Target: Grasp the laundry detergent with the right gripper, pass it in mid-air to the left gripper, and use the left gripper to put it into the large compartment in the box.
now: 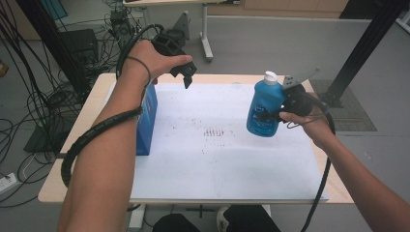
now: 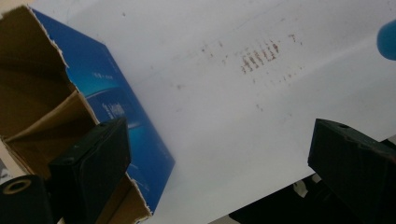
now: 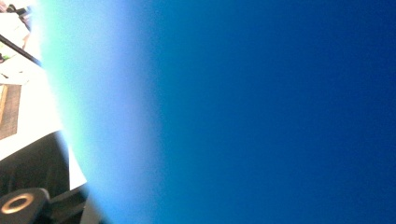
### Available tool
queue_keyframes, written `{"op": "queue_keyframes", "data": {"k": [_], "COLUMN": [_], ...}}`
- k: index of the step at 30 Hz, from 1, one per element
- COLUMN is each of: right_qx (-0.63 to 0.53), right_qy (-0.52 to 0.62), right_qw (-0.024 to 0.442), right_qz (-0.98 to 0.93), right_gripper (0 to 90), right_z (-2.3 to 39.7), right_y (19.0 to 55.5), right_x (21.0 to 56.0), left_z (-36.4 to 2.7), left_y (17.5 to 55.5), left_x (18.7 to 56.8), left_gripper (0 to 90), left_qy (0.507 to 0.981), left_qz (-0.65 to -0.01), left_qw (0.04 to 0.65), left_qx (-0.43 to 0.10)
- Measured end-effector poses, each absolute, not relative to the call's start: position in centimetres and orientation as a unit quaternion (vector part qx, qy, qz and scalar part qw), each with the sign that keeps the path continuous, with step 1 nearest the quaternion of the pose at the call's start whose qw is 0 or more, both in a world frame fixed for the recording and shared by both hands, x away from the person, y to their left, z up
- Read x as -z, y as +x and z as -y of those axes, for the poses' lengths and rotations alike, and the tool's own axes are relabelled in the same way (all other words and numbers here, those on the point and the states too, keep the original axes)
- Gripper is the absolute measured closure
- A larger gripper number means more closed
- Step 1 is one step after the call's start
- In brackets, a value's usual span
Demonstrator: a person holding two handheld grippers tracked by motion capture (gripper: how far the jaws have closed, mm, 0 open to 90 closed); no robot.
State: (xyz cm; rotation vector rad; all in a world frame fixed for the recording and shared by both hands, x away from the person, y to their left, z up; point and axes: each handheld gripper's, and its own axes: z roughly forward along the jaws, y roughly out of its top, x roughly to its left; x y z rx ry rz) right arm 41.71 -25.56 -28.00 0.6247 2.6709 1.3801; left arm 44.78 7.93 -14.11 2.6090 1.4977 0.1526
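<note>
One blue bottle (image 1: 263, 108) with one white cap (image 1: 270, 77), above the table's right side. One open blue carton (image 1: 146, 118) at the table's left edge. One white sheet (image 1: 217, 159) covering the table (image 1: 53, 188). Two handheld grippers: left gripper (image 1: 186, 72), right gripper (image 1: 285, 112).

Bottle (image 1: 263, 110): glossy blue plastic, smooth, printed label, white plastic cap (image 1: 270, 76). Box (image 2: 116, 112): cardboard, blue glossy printed outside, raw brown matt inside with torn, rough edges. Desk (image 1: 72, 169): light wood-look top, covered by a white matt sheet (image 1: 217, 164), smooth, scuffed with small dark marks mid-sheet. Left tool (image 1: 186, 75): matt black plastic jaws. Right tool (image 1: 285, 112): black plastic, grey plate on top.
</note>
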Motion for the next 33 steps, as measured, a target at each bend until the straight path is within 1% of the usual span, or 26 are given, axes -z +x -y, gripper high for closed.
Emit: {"op": "queue_keyframes", "data": {"k": [6,14,15,21,24,33], "right_qx": [-0.451,-0.451,-0.447,-0.445,-0.441,-0.439], "right_qy": [0.190,0.175,0.168,0.155,0.142,0.120], "right_qw": [0.024,0.013,0.009,0.000,-0.009,-0.021], "right_qz": [-0.872,-0.875,-0.878,-0.882,-0.886,-0.890], "right_gripper": [44.4,44.4,44.4,44.3,44.3,44.3], "right_z": [23.6,21.2,20.2,18.2,16.4,13.4], "right_y": [43.1,44.7,45.2,46.0,46.5,46.7], "right_x": [26.9,26.1,26.0,26.1,26.2,27.0], "left_z": [-7.4,-7.2,-7.2,-7.5,-7.7,-7.8], "left_y": [45.0,45.1,45.1,45.0,44.7,44.0], "left_x": [12.5,11.0,10.7,10.1,9.8,9.2], "left_gripper": [6.3,6.3,6.2,6.3,6.3,6.4], "left_qy": [0.889,0.904,0.908,0.914,0.920,0.929], "left_qz": [-0.450,-0.417,-0.408,-0.392,-0.379,-0.353], "left_qw": [0.058,0.065,0.068,0.074,0.076,0.079], "left_qx": [-0.062,-0.070,-0.071,-0.072,-0.072,-0.076]}}
